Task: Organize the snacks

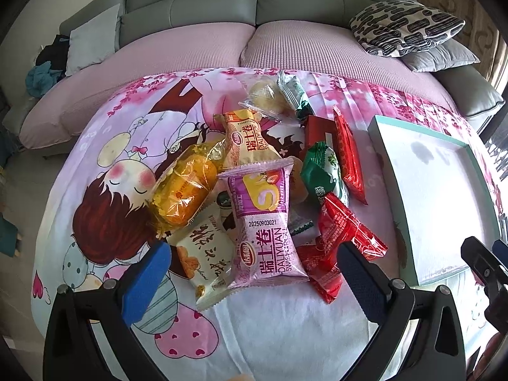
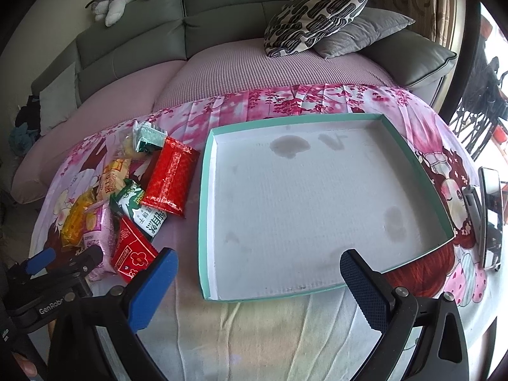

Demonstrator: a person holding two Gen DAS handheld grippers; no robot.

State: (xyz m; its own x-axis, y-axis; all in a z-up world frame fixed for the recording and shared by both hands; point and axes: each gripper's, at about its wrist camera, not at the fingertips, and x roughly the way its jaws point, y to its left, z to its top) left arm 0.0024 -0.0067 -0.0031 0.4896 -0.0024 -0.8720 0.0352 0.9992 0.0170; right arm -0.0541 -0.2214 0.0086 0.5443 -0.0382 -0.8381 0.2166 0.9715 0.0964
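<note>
A pile of wrapped snacks lies on a cartoon-print cloth. In the left wrist view a pink swiss-roll packet (image 1: 266,222) lies on top, with a yellow cake packet (image 1: 182,187), a cream packet (image 1: 203,254), red packets (image 1: 344,238) and a green packet (image 1: 320,171) around it. My left gripper (image 1: 254,281) is open and empty, its fingers either side of the pink packet's near end, just above the pile. A shallow teal-rimmed box (image 2: 208,209) with a white inside stands empty to the right of the pile. My right gripper (image 2: 257,284) is open and empty over the box's near edge.
A grey sofa (image 2: 222,16) with a patterned cushion (image 2: 317,16) stands behind the table. A phone on a stand (image 2: 490,216) stands at the right edge. The left gripper also shows at the lower left of the right wrist view (image 2: 63,262).
</note>
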